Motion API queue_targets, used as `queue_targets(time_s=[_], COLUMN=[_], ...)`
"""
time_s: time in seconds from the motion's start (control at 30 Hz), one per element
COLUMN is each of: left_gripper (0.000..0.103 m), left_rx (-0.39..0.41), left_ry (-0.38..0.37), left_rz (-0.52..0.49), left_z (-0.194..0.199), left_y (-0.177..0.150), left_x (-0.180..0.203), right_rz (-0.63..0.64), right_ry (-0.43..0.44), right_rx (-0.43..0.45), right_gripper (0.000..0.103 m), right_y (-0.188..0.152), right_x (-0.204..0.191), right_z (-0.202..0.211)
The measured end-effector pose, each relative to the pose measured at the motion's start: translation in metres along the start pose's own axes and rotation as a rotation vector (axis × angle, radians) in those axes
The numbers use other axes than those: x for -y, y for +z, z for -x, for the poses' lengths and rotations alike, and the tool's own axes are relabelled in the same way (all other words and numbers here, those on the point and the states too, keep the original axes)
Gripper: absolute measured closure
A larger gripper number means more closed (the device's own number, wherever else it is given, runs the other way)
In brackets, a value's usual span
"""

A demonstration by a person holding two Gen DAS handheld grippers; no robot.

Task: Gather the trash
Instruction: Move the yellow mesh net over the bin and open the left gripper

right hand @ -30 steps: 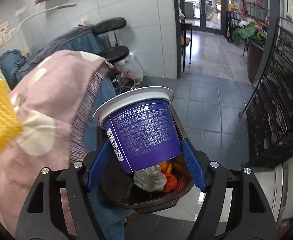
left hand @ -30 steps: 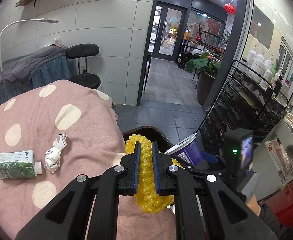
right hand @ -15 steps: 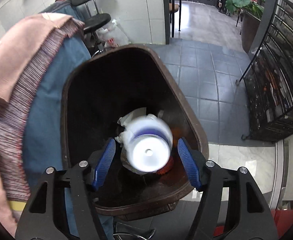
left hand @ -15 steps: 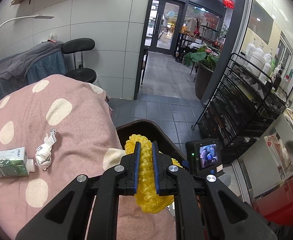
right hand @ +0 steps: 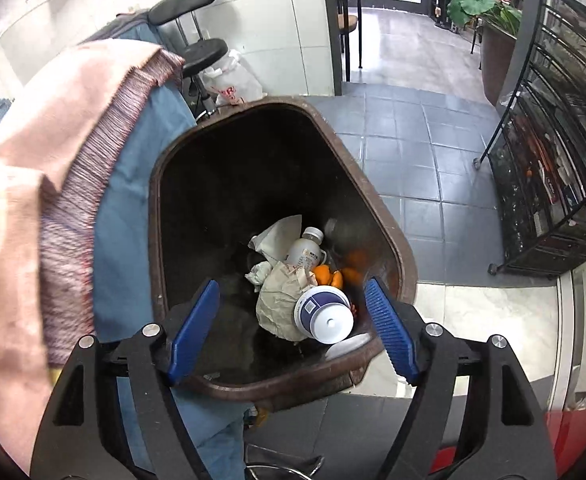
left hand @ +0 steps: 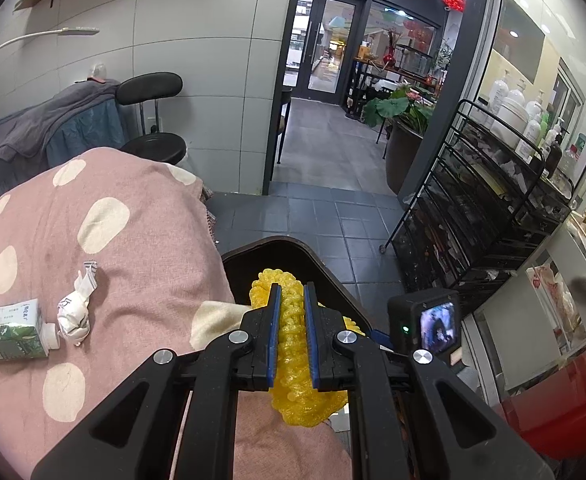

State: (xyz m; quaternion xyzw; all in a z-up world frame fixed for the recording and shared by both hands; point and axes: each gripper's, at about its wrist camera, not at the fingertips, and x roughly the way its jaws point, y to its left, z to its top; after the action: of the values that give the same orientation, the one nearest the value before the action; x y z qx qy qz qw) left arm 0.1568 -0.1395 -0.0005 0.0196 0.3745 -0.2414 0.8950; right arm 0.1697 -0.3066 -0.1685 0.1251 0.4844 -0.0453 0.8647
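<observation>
From the left wrist, the left tool [left hand: 291, 336] is clamped on a knobbly yellow foam net [left hand: 293, 392], the brown bin [left hand: 293, 246] just ahead and below. From the right wrist, the right tool [right hand: 293, 326] gapes empty over it (glossy cup [right hand: 325, 314] lying inside).

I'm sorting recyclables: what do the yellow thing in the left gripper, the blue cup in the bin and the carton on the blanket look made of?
Yellow thing: probably foam netting, matte, with a knobbly mesh. Blue cup: likely plastic, glossy, printed, white base. Carton: seemingly coated paperboard, printed green, creased edges, white cap.
</observation>
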Motion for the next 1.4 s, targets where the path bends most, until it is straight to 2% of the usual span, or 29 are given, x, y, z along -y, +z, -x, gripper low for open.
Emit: queue_targets(time_s=[0.2,0.43,0.93,1.03,1.1,1.17,1.27,1.4], left_gripper=[0.091,0.091,0.090,0.073,0.052,0.047,0.028,0.023], left_rx=[-0.034,-0.071,-0.147,-0.136,-0.122,-0.113,-0.108,-0.115], left_ry=[-0.008,0.013,0.032,0.022,0.030,0.029,0.055,0.051], left_rz=[-0.014,-0.029,-0.036,-0.040,-0.041,-0.029,-0.009,0.005], left_z=[-0.017,-0.036,-0.071,-0.070,-0.069,-0.067,-0.069,-0.071], left_y=[0.003,0.001,-0.003,-0.003,-0.003,-0.003,-0.002,-0.001], left_x=[0.006,0.010,0.011,0.011,0.012,0.009,0.005,0.003], right_rz=[-0.022,-0.047,-0.088,-0.091,-0.091,-0.095,-0.099,-0.110], right_ry=[0.018,-0.005,0.009,0.012,0.011,0.012,0.008,0.006], right_rx=[0.027,0.060,0.069,0.075,0.079,0.082,0.086,0.092], right_gripper=[0.026,0.024,0.022,0.022,0.022,0.022,0.022,0.022], right_y=[-0.006,-0.012,-0.018,-0.016,-0.016,-0.016,-0.016,-0.017], right_x=[0.005,0.016,0.025,0.025,0.026,0.027,0.028,0.031], right_z=[0.022,0.038,0.045,0.048,0.049,0.051,0.053,0.056])
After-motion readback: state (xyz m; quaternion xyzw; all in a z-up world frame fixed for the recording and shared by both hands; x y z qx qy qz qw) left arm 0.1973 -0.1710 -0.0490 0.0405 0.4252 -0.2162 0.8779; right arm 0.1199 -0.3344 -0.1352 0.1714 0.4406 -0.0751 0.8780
